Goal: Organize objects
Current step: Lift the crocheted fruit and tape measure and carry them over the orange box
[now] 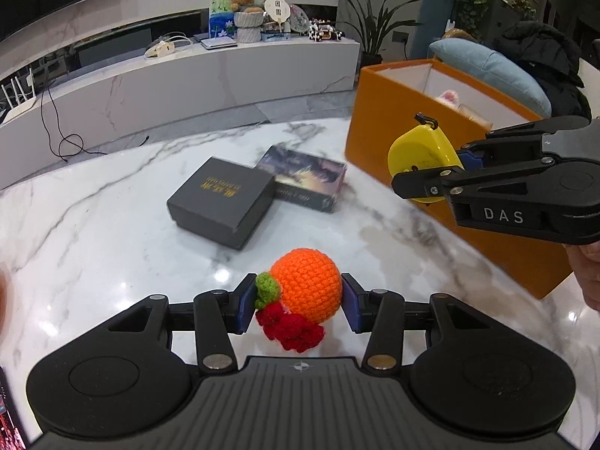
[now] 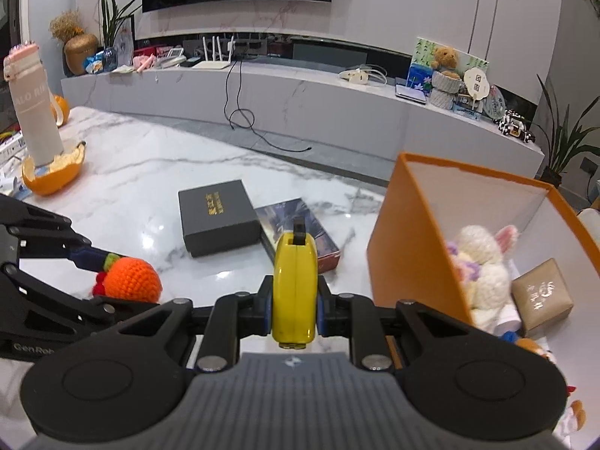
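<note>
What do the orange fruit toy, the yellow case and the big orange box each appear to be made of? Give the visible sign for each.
Orange fruit toy: crocheted yarn, matte; rows of stitch loops show. Yellow case: probably hard plastic, glossy; smooth moulded shell with a seam and highlights. Orange box: likely cardboard, matte; thin flat walls with sharp folded edges and pale lining.

Each wrist camera looks forward along its own fingers, low over the marble table [image 1: 112,206]. Both views share the black box [image 1: 221,202] [image 2: 217,221] and orange bin [image 1: 393,120] [image 2: 408,247].
</note>
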`<state>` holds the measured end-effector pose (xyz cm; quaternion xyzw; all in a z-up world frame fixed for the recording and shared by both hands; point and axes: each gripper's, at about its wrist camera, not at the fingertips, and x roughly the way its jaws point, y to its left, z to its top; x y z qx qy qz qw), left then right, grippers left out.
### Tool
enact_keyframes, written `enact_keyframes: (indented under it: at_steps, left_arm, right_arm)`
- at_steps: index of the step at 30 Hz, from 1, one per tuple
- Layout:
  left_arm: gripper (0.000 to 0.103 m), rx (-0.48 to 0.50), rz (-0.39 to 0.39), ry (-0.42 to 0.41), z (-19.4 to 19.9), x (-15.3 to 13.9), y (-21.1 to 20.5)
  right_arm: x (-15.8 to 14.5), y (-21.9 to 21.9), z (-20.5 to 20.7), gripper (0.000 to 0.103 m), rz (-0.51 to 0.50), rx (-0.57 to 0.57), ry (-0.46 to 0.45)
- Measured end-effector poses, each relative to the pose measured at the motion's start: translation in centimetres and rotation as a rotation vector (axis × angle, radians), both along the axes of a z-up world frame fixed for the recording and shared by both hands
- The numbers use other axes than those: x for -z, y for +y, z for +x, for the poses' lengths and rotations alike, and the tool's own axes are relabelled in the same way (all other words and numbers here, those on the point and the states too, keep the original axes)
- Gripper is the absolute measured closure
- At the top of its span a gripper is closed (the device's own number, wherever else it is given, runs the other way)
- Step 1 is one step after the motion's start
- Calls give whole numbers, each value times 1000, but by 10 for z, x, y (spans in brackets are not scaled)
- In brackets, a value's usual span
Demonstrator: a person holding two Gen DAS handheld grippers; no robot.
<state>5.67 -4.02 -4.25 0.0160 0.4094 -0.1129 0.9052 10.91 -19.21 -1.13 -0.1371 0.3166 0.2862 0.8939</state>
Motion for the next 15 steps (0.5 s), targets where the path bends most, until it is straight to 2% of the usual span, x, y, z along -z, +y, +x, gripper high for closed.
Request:
enact_keyframes:
  at_steps: [9,15]
  left_arm:
    - [49,20,-13,-17,-4,-18,-37]
    - [49,44,-2,-64,-1,-43,-66]
  right_arm:
    - [-25,-31,-8,81,51,38,-34]
    - [-48,-54,-15,81,103,66,-67]
